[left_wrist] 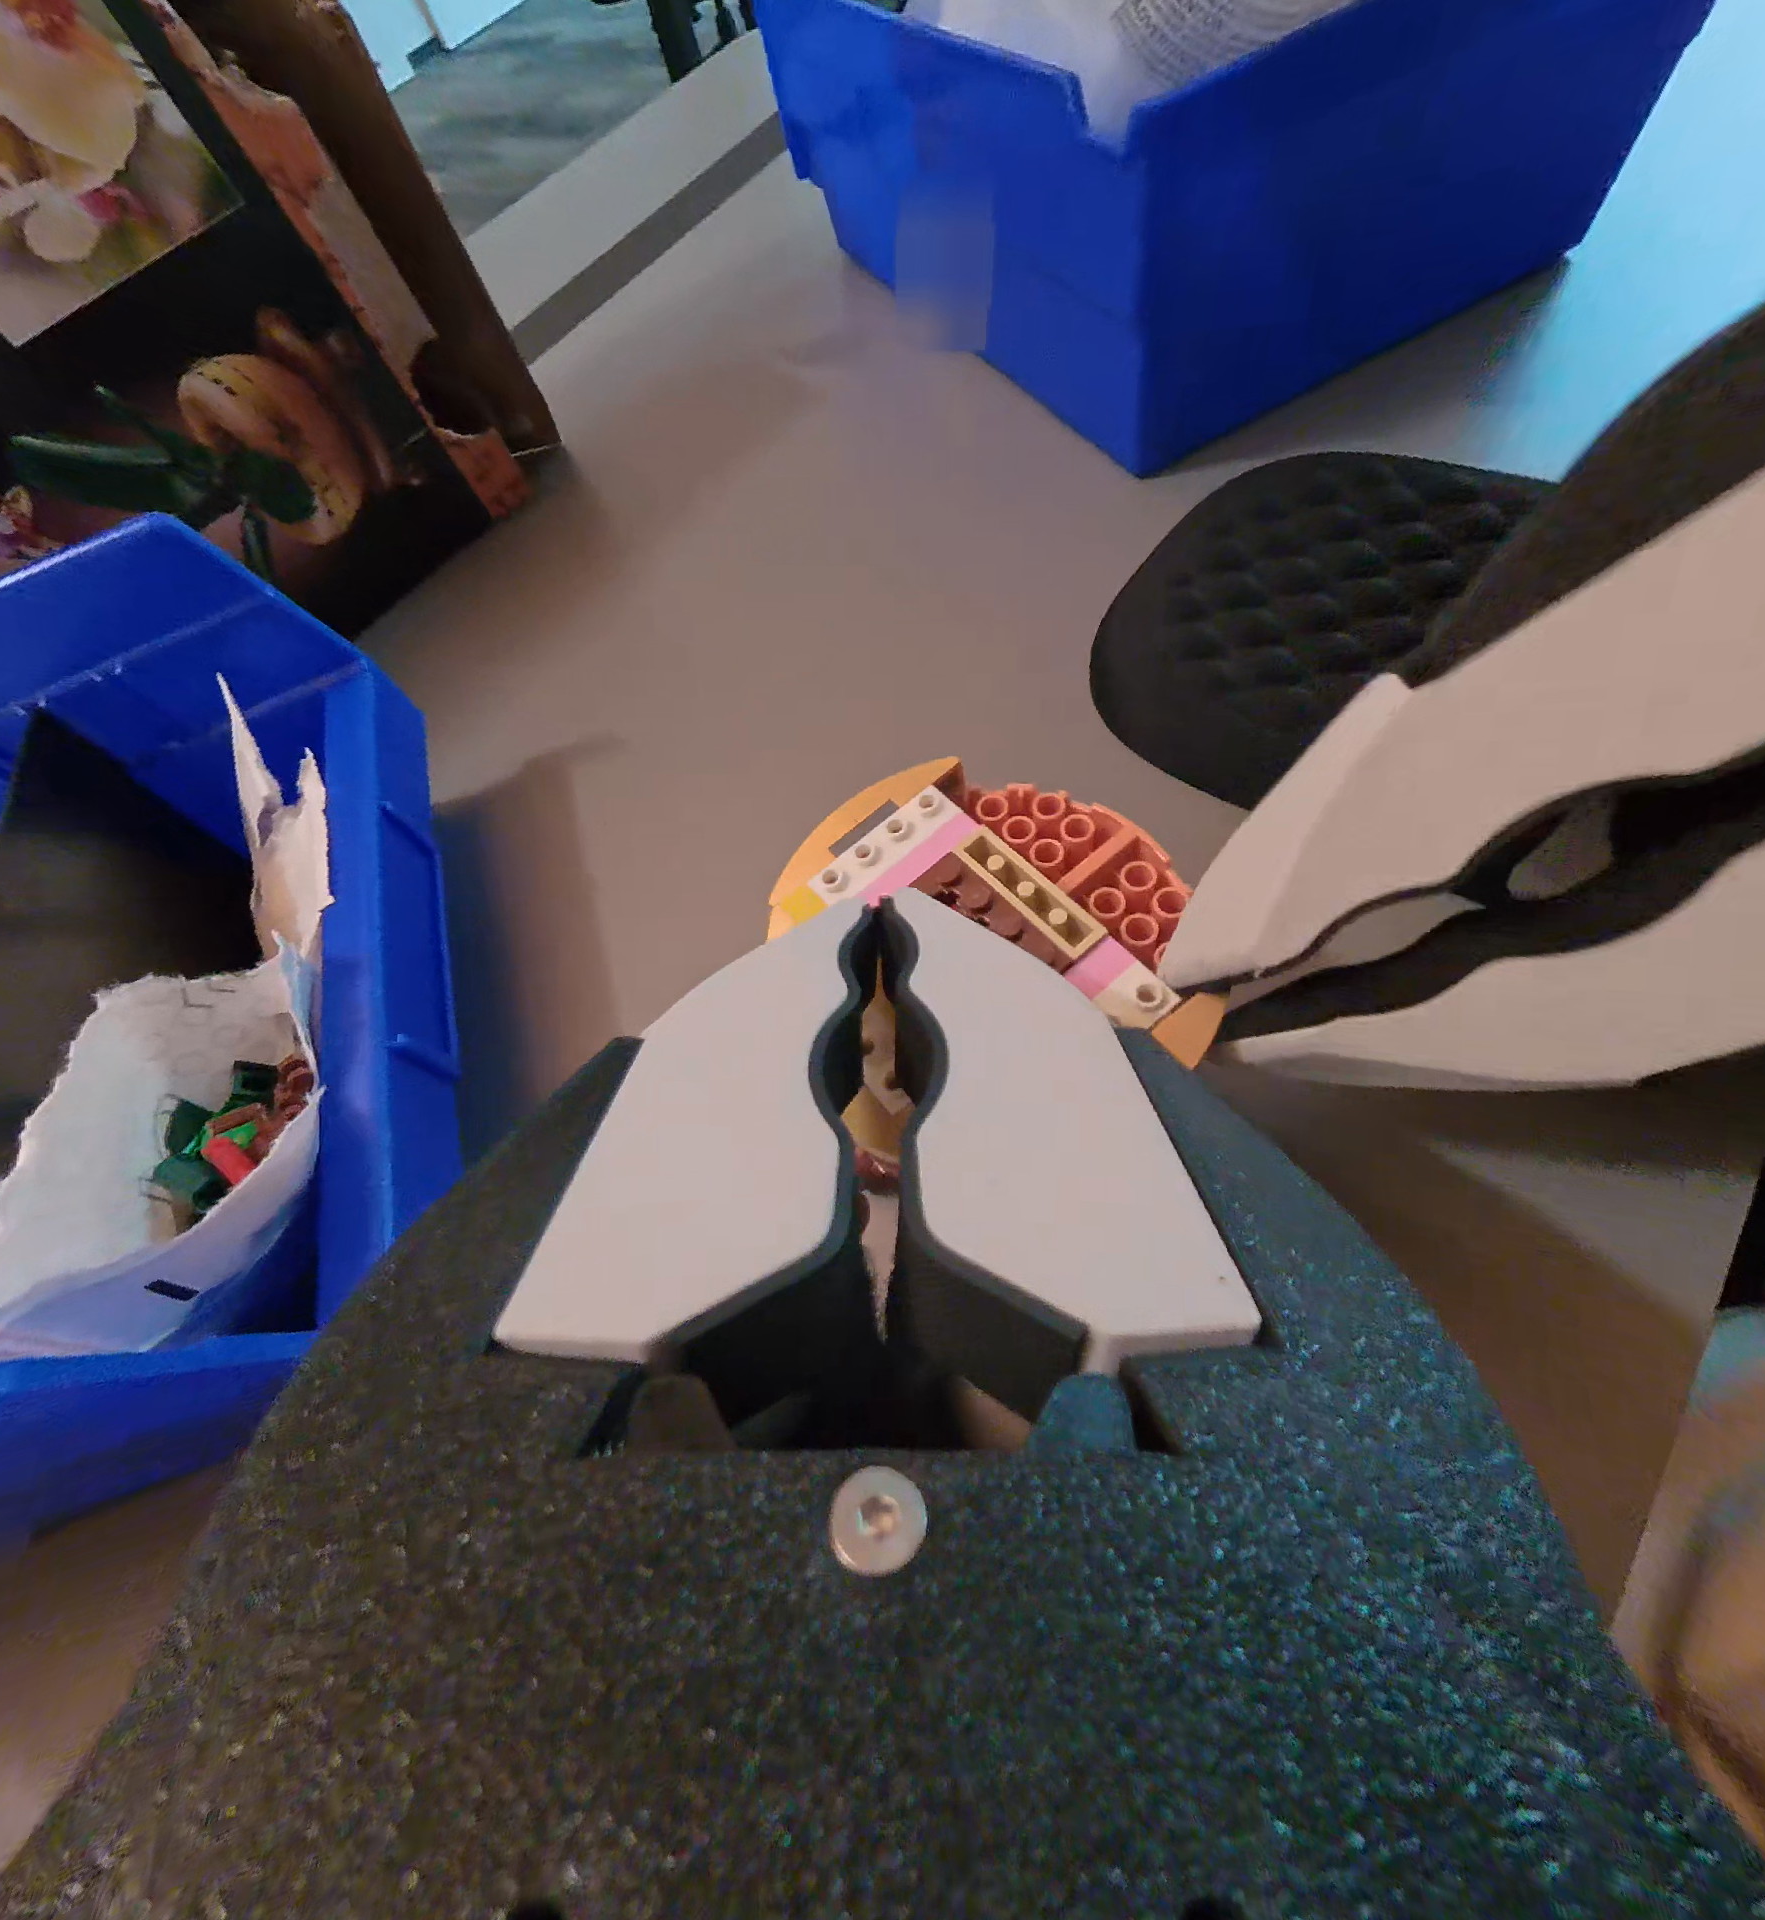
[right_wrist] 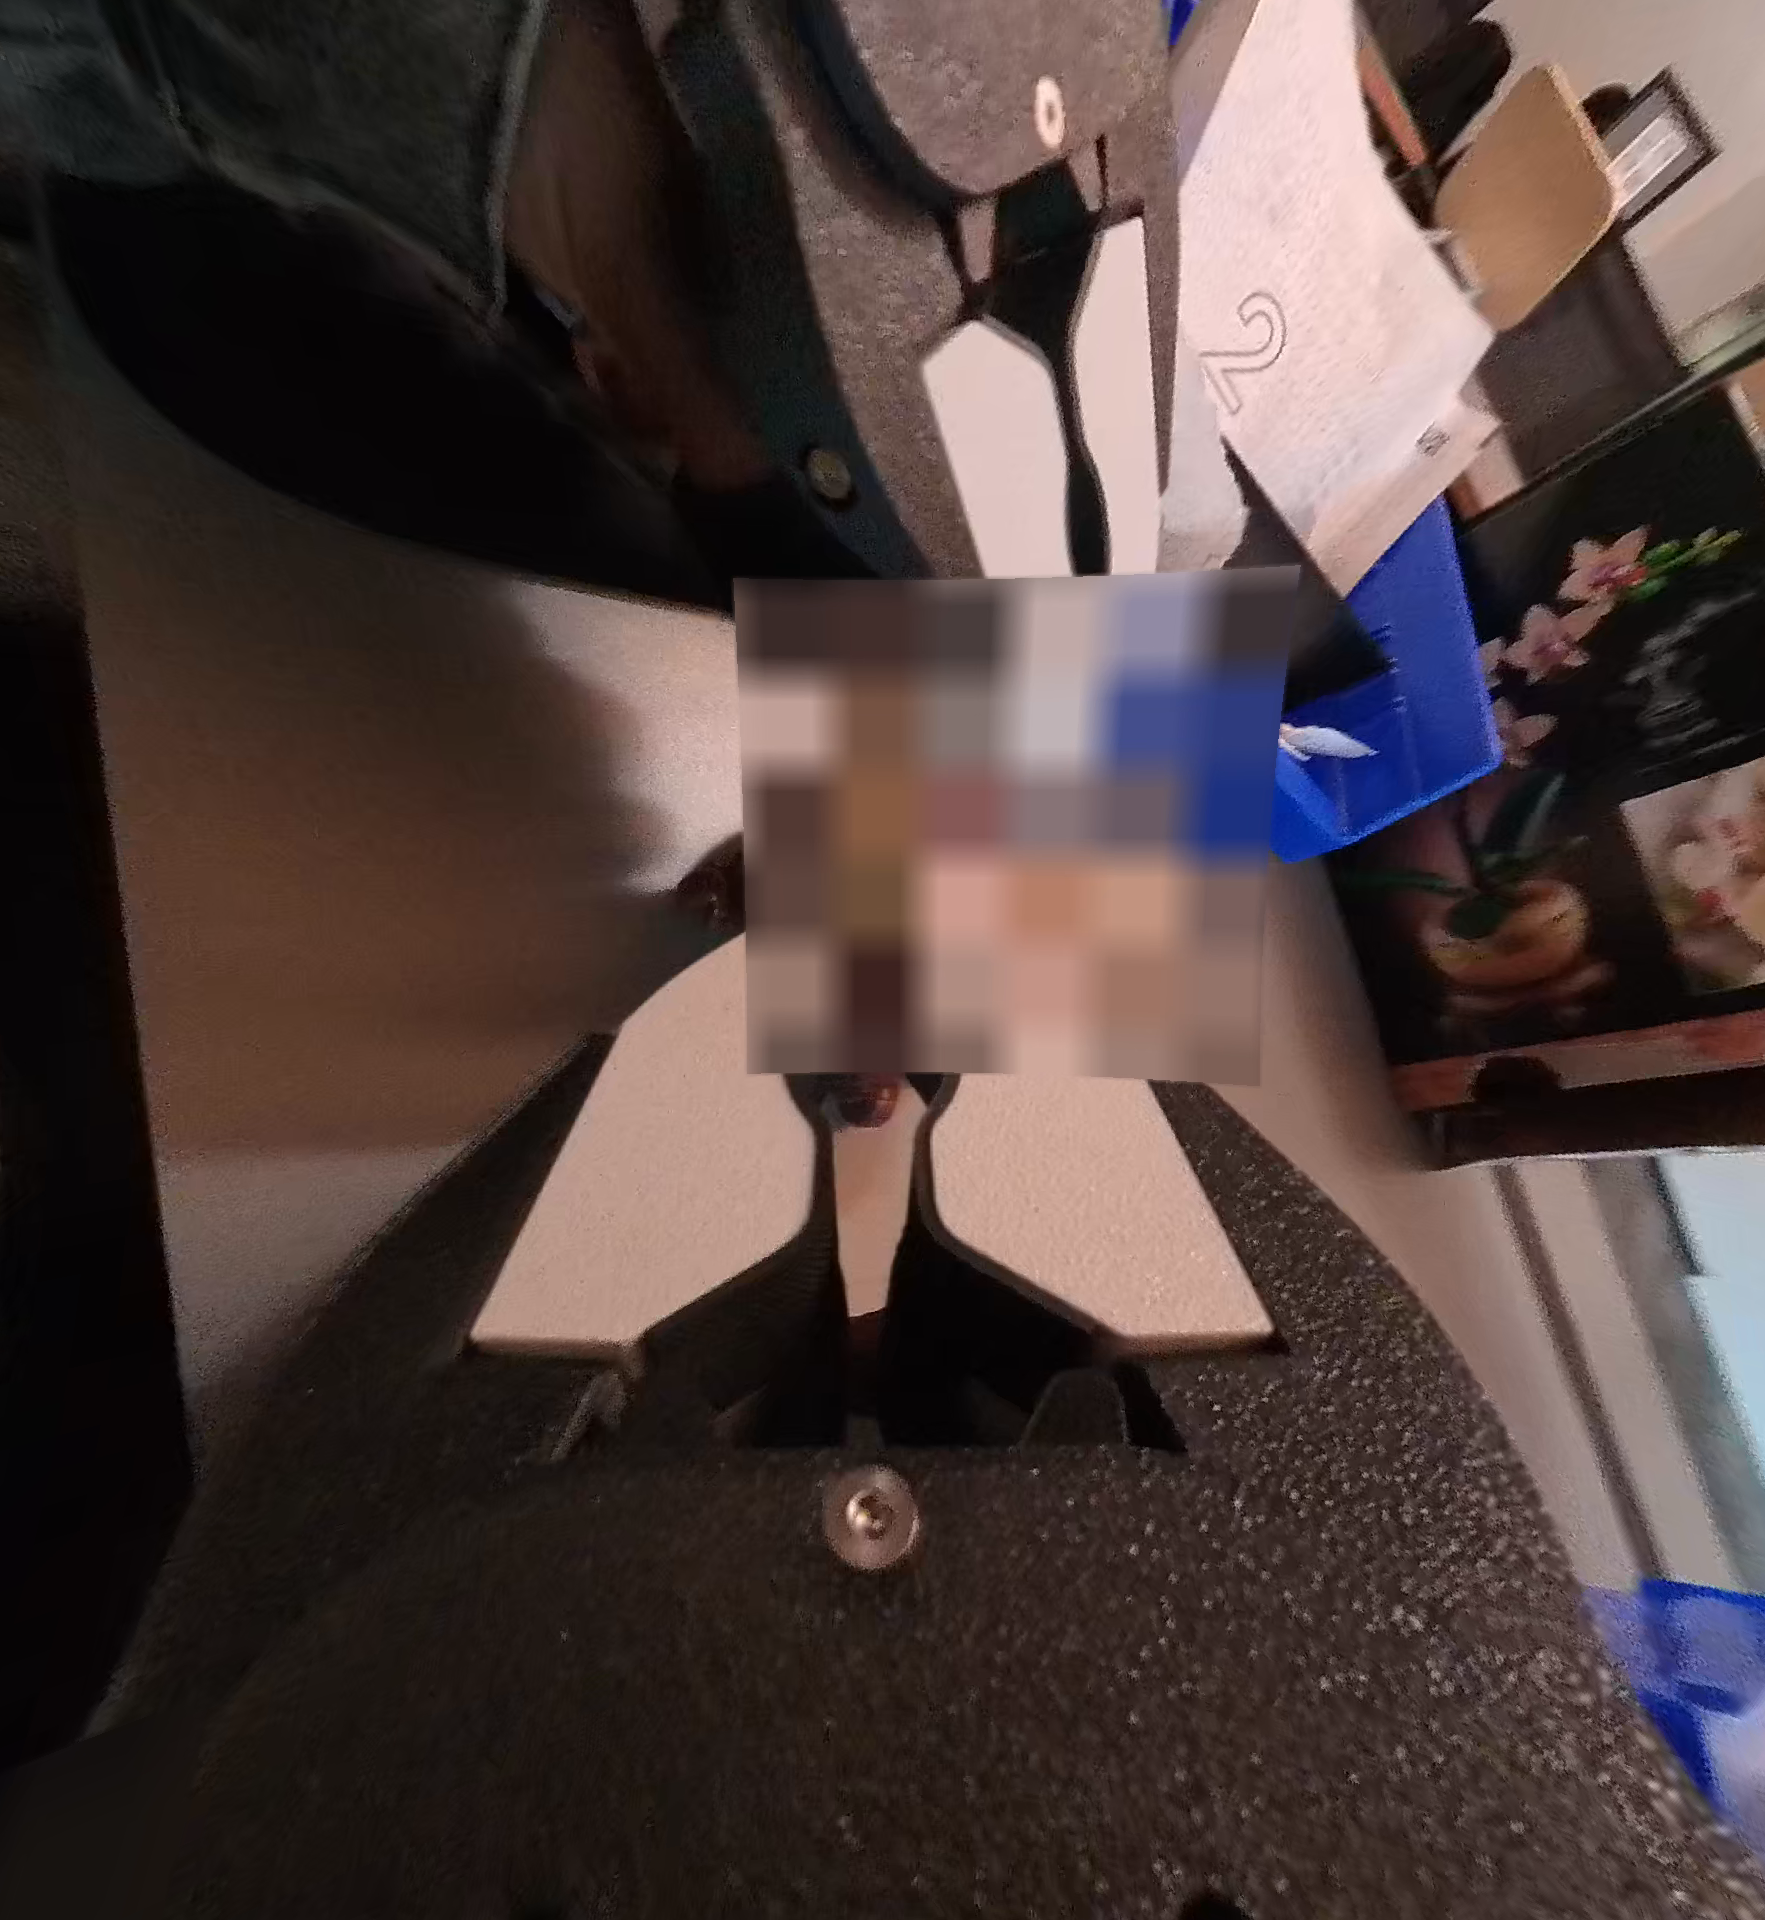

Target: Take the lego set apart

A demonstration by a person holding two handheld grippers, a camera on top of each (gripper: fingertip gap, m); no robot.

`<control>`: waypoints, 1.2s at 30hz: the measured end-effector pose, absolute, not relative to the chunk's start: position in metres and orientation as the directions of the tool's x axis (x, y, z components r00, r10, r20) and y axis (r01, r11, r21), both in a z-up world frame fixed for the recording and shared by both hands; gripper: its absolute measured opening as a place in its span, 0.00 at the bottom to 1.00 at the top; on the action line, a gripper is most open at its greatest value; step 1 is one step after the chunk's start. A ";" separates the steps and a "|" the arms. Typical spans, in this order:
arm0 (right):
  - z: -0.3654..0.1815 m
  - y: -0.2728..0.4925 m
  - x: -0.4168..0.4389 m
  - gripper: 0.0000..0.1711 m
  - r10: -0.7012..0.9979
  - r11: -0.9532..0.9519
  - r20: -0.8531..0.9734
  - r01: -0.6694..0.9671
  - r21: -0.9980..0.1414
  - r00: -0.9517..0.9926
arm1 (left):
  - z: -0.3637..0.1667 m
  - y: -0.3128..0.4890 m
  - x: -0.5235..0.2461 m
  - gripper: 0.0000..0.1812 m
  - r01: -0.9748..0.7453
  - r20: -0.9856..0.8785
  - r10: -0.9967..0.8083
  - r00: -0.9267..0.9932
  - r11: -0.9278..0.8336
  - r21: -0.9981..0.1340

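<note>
Far left in the left wrist view: a blue bin (left_wrist: 369, 831) on the grey counter (left_wrist: 712, 582), holding a torn white paper bag (left_wrist: 119, 1164) with small green, red and brown pieces inside. Behind it, a dark printed box (left_wrist: 234, 343) with flower pictures. In the middle, the left gripper (left_wrist: 879, 920), fingers (left_wrist: 743, 1122) pressed almost together, tips touching, over the near edge of the lego set (left_wrist: 1023, 883); cannot tell whether anything is pinched between them. The set itself: a round tan base on the counter, topped with coral studded plates and white, pink and tan bars. Farther back, a second blue bin (left_wrist: 1273, 260). To the right, the right gripper (left_wrist: 1184, 977), tips touching the set's right edge, a narrow gap along its length. Behind that, a black mesh pad (left_wrist: 1304, 613).

In the right wrist view, fingertips hidden behind a mosaic patch; grip not readable.
</note>
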State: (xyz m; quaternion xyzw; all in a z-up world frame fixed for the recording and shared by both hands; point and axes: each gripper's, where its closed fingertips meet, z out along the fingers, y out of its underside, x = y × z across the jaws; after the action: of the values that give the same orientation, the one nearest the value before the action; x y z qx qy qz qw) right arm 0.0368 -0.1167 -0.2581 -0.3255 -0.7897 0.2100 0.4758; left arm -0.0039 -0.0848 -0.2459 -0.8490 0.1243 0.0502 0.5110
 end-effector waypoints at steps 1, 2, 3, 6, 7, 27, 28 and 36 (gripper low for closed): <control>-0.258 -0.117 0.037 0.04 0.697 0.717 0.639 0.309 -0.625 -0.326 | -0.246 -0.085 -0.004 0.00 -0.261 -0.213 -0.154 0.965 -0.446 -0.856; -0.257 -0.117 0.037 0.04 0.675 0.738 0.667 0.294 -0.607 -0.316 | -0.246 -0.084 -0.004 0.00 -0.260 -0.214 -0.151 0.965 -0.447 -0.856; -0.257 -0.117 0.037 0.04 0.634 0.773 0.711 0.275 -0.571 -0.305 | -0.246 -0.084 -0.004 0.00 -0.261 -0.216 -0.149 0.965 -0.449 -0.854; -0.250 -0.121 0.038 0.02 0.447 0.890 0.857 0.220 -0.399 -0.256 | -0.246 -0.084 -0.005 0.00 -0.265 -0.221 -0.150 0.964 -0.444 -0.856; -0.254 -0.122 0.038 0.02 0.461 0.884 0.844 0.227 -0.409 -0.274 | -0.246 -0.084 -0.005 0.00 -0.267 -0.223 -0.152 0.963 -0.438 -0.858; -0.207 -0.135 0.069 0.02 0.781 0.092 -0.052 0.197 -0.976 -0.622 | -0.194 -0.140 0.056 0.19 -0.348 -0.301 -0.608 0.735 0.044 -0.937; -0.206 -0.138 0.070 0.02 0.751 0.047 -0.120 0.235 -0.971 -0.649 | -0.194 -0.140 0.060 0.18 -0.396 -0.356 -0.606 0.711 0.074 -0.915; -0.209 -0.141 0.079 0.02 0.572 -0.098 -0.481 0.527 -0.845 -0.665 | -0.207 -0.136 0.061 0.13 -0.786 -0.746 -0.514 0.423 0.201 -0.584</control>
State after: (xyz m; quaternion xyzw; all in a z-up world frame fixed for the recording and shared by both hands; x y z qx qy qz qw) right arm 0.0794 -0.1410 -0.2089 -0.4089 -0.6715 0.6177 0.0182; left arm 0.0610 -0.1356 -0.2068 -0.6209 0.5235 0.1192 0.5711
